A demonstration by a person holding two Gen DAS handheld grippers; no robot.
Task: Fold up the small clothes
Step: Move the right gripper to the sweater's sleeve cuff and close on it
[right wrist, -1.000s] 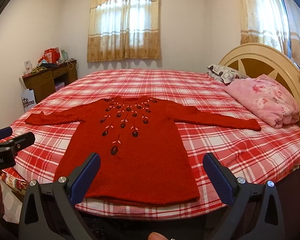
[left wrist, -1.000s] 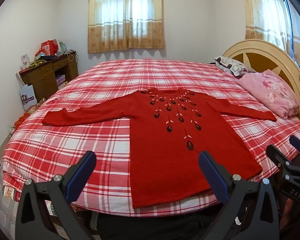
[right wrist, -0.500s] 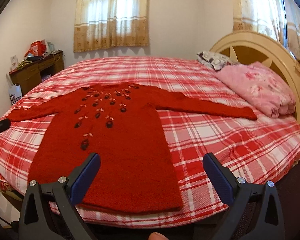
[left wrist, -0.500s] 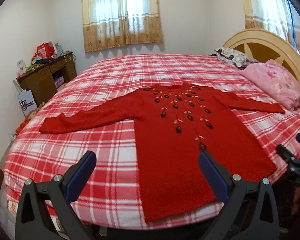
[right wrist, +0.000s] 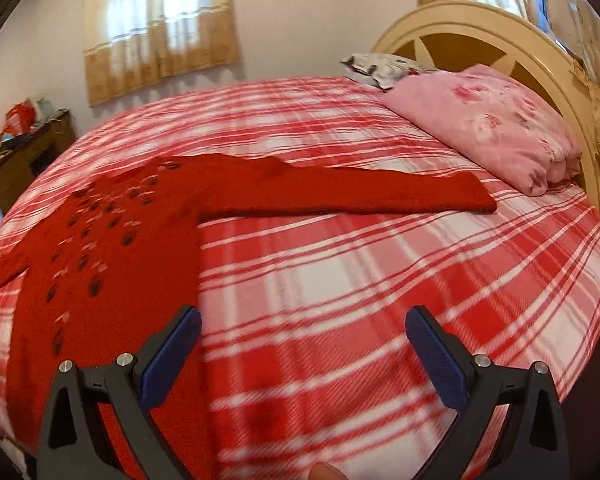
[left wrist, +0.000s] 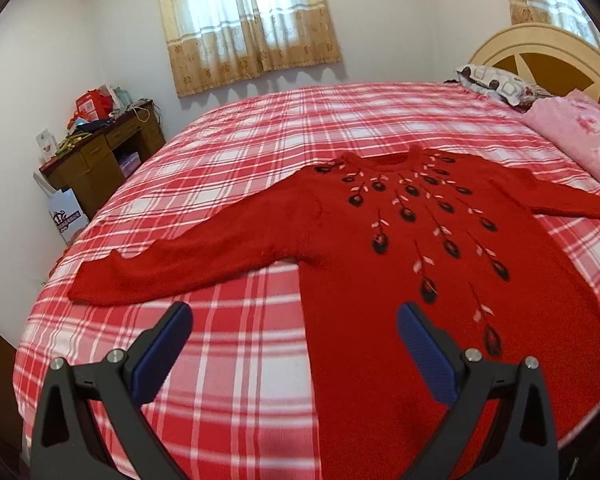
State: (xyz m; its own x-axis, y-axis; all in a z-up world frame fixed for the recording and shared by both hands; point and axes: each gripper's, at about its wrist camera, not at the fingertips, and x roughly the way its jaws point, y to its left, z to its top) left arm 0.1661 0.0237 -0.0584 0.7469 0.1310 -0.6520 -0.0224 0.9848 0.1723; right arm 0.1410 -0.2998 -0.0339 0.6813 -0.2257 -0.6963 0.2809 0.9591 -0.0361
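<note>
A red knit sweater [left wrist: 380,264] with dark leaf embroidery lies flat, front up, on the plaid bed, both sleeves spread out. Its left sleeve [left wrist: 172,264] reaches toward the bed's left side. My left gripper [left wrist: 294,320] hovers open above the bedspread beside the sweater's left edge, below that sleeve, holding nothing. In the right wrist view the sweater [right wrist: 112,248] fills the left half, and its right sleeve [right wrist: 340,194] stretches toward the pink pillow. My right gripper [right wrist: 303,324] is open and empty over bare bedspread, just right of the sweater's body.
The red and white plaid bedspread [left wrist: 236,360] covers a large bed. A pink floral pillow [right wrist: 484,120] and a patterned pillow [right wrist: 380,65] lie against the cream headboard [right wrist: 480,32]. A cluttered wooden desk [left wrist: 100,152] stands by the left wall.
Both grippers have moved forward and lower over the bed. The left one has drifted toward the left sleeve side, the right one toward the right sleeve. The sweater lies unmoved.
</note>
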